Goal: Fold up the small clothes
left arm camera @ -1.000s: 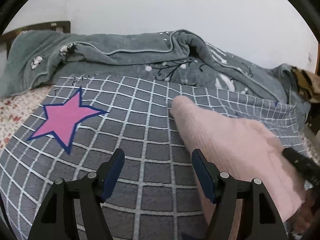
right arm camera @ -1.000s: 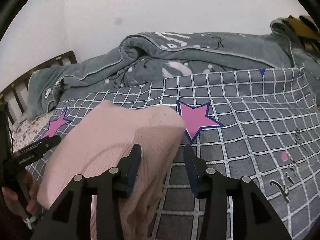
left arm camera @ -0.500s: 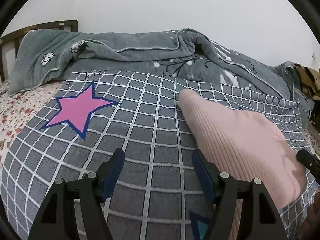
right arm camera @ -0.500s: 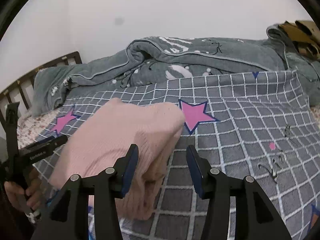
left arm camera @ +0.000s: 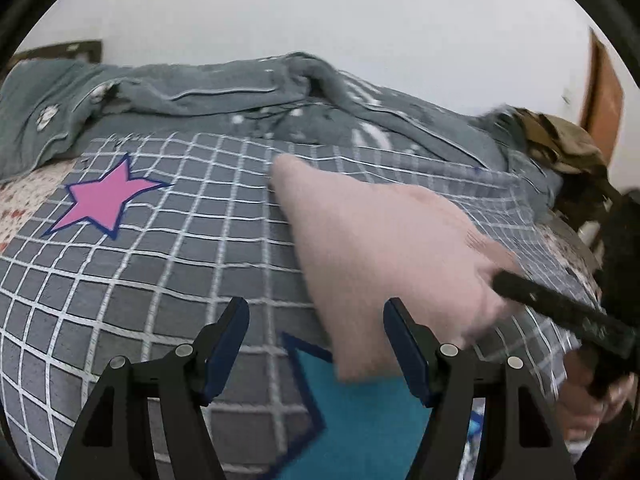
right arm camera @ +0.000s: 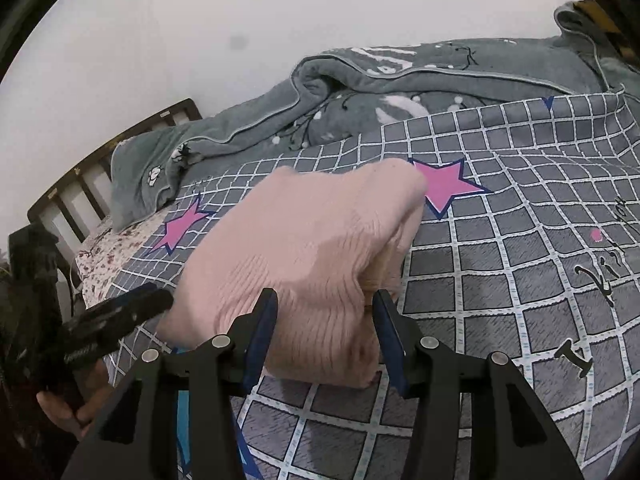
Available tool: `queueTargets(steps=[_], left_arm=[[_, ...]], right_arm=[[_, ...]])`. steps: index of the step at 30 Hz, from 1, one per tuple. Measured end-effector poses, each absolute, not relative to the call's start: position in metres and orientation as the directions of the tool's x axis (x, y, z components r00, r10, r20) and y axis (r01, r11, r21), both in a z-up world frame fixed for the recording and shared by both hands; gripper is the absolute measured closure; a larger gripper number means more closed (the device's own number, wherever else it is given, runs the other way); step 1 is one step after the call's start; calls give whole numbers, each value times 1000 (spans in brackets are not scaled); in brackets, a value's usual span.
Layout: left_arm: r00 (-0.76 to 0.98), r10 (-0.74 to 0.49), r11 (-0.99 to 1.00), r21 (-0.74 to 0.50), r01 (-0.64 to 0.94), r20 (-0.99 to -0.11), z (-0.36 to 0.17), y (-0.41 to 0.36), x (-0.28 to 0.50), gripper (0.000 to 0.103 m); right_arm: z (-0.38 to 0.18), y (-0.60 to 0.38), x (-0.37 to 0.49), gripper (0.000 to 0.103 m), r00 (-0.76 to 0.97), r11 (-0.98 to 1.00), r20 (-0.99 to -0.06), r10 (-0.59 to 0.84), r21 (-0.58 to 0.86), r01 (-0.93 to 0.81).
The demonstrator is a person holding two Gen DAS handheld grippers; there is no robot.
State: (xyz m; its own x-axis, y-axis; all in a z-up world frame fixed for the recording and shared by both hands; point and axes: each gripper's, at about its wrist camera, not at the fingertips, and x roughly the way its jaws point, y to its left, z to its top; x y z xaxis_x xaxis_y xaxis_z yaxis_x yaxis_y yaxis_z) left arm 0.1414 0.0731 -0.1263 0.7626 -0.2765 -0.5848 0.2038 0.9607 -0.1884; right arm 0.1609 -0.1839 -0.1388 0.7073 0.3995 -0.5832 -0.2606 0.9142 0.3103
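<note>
The sweater point(right arm camera: 304, 256) lies lengthwise ahead of the right gripper point(right arm camera: 325, 334), whose spread fingers straddle its near end ungripped; the left gripper point(left arm camera: 316, 346) gapes empty beside it.

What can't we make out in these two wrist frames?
- Pink knit garment: garment type and fold state unreadable; in the right wrist view its near edge sits behind the right tool, so pad contact is unclear.
- Same garment in the left wrist view: right end motion-blurred and crossed by the other tool's dark finger.
- Brown item past the grey blanket: blurred, cut off at the fisheye rim.
- Black lettering on the checked cover: cut off by the right edge.
</note>
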Motion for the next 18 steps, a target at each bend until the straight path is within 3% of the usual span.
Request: queueTargets(steps=[6,13,15,17,18], left_arm=[[737,-305,951,-145,274,-603,-136,51,127,35],[739,-180,972,-4,233,-649,-154,29,130,35],[753,-190,974,-24,225,-630,-151,32,129,35],[770,-194,976,-40,214,-608,-147,36,127,37],[776,-195,977,-46,210,-600,-145,39,127,42]], right_arm=[[-142,-191,155,54,699,901,-576,422,348,-257],[-154,-196,157,66,681,892,-585,441,368,-262],[-156,-198,157,73,677,883,-578,457,389,-264],[-157,-197,157,91,673,878,-575,466,396,-270],[-157,-197,157,92,671,877,-575,469,392,-277]])
